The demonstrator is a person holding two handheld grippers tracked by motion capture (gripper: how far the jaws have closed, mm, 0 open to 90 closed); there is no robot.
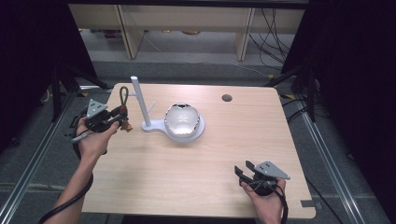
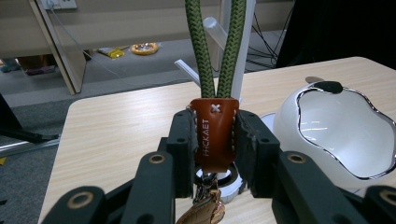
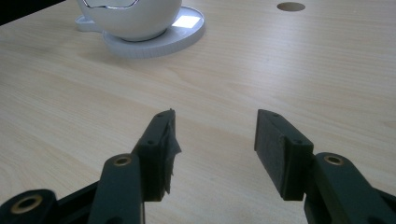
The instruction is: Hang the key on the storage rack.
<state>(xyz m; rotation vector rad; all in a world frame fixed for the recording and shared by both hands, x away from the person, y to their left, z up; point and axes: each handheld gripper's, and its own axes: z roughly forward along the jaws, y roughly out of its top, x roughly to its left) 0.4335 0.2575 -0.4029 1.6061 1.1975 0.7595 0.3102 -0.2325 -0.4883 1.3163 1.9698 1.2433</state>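
In the high view, the left tool (image 1: 122, 119) is seen at the left edge of the tabletop (image 1: 196, 163), clamped on a keychain (image 1: 124, 105) whose green cord loop stands upright just beside the white stand (image 1: 140, 100); a white bowl (image 1: 182, 120) sits on the stand's round base. The right tool (image 1: 243, 171) is held near the tabletop's front right corner. In the left gripper view, the keychain's brown leather tab (image 2: 214, 135) is pinched between the closed jaws. In the right gripper view, the jaws are spread apart over bare wood.
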